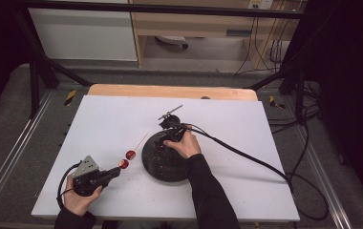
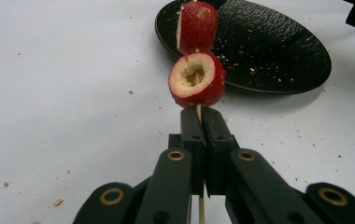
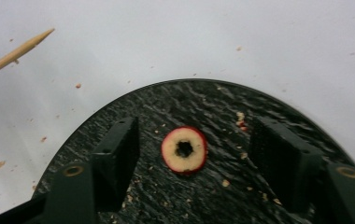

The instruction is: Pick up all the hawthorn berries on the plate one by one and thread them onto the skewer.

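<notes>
My left gripper (image 1: 116, 171) (image 2: 202, 116) is shut on the blunt end of a thin wooden skewer (image 1: 140, 140) (image 2: 198, 112) near the table's front left. Two red cored fruit pieces (image 1: 127, 159) (image 2: 197, 79) are threaded on it, close to the jaws. Its pointed tip (image 3: 31, 43) angles toward the black slate plate (image 1: 156, 164) (image 2: 278, 51) (image 3: 213, 100). My right gripper (image 1: 166, 138) (image 3: 194, 154) hangs open over the plate's far edge. A red-skinned fruit ring (image 3: 184, 149) with a hole through its pale flesh lies flat on the plate between the jaws, untouched.
A white sheet (image 1: 98, 119) covers the table and is speckled with crumbs. A small metal tool (image 1: 170, 112) lies behind the plate. The right gripper's cable (image 1: 246, 155) trails off to the right. A wooden strip (image 1: 170, 90) runs along the far edge.
</notes>
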Demonstrator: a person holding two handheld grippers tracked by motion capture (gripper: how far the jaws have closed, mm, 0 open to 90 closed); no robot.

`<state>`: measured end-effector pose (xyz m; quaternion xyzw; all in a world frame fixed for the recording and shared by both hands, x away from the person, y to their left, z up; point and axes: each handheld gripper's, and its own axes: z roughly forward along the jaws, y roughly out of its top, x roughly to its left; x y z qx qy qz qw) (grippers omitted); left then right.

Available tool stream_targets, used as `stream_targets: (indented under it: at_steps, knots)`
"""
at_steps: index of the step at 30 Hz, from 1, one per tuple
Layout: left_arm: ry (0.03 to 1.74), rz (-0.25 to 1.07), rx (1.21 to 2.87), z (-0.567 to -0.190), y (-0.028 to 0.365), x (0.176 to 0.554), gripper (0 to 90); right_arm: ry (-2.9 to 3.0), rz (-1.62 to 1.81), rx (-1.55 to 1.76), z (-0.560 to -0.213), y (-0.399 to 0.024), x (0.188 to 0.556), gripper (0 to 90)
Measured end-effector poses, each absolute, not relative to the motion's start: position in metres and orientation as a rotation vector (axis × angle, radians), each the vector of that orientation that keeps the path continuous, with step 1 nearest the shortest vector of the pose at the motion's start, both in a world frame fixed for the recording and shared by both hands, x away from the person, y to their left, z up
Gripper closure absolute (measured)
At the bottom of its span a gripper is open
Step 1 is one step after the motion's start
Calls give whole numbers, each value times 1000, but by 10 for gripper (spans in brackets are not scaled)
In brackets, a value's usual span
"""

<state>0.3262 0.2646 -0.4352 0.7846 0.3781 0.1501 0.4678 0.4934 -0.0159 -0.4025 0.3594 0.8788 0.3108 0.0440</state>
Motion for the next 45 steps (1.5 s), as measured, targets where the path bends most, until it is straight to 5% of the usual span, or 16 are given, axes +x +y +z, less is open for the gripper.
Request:
stream_targets:
  at_steps: [19, 31, 45]
  knots:
    - [925, 368, 1941, -436, 263, 327, 883, 2786, 882, 1103, -416, -11, 499, 614]
    - [919, 368, 1944, -435, 261, 326, 883, 2735, 942, 1143, -397, -19, 491, 624]
    - [897, 378, 1945, -434, 251, 323, 884, 2485, 1302, 1329, -377, -76, 455, 625]
